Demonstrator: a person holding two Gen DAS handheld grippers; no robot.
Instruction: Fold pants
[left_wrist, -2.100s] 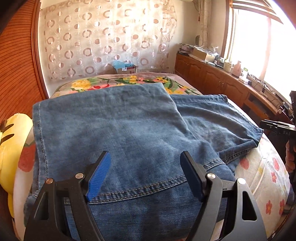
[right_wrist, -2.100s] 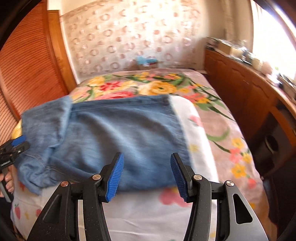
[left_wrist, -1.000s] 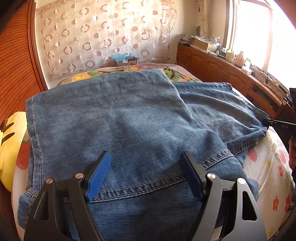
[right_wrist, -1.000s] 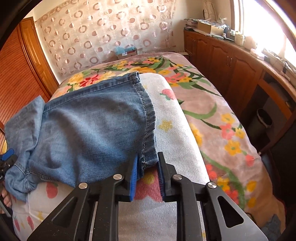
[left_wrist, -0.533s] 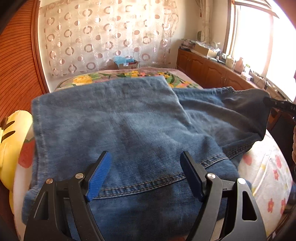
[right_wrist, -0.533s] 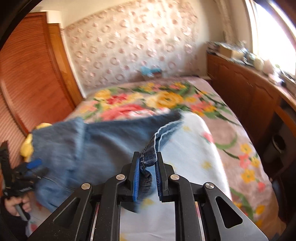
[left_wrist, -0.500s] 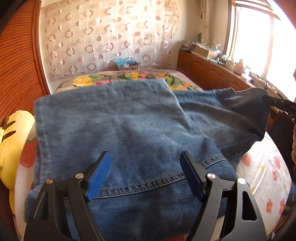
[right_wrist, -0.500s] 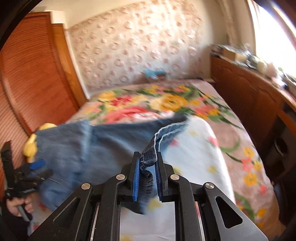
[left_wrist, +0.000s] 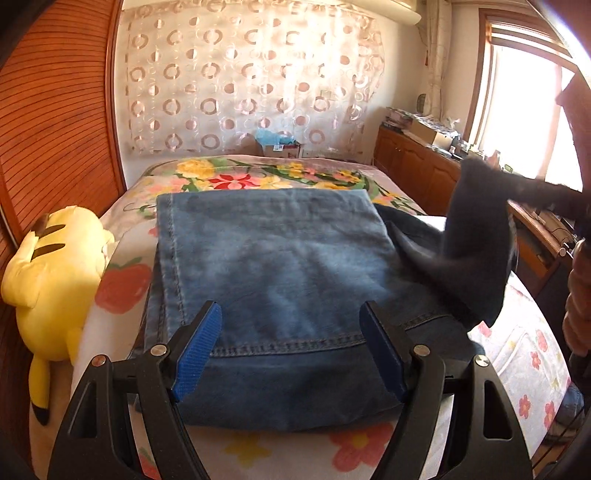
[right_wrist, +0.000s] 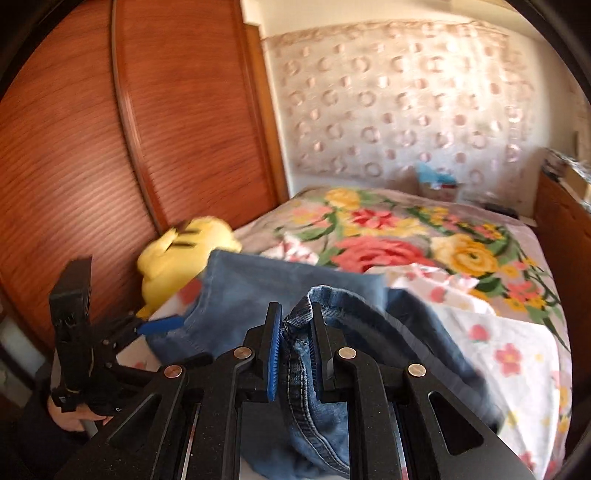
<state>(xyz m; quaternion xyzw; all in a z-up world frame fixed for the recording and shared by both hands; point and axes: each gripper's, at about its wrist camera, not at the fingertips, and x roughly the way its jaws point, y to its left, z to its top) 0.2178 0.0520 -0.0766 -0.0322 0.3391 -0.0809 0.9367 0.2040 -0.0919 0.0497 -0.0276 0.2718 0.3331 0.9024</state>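
Bed (left_wrist: 517, 369) under a floral cover carries the folded blue denim pants (left_wrist: 280, 266). Yellow plush toy (left_wrist: 55, 273) lies beside them. Right tool (right_wrist: 294, 345) is clamped on a lifted hem; left tool (left_wrist: 291, 347) hovers spread apart over the near fold.

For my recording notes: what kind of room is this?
Most likely a home bedroom: the jeans lie on a bed with a floral bedspread, a yellow plush toy lies beside them, and a patterned curtain hangs behind.
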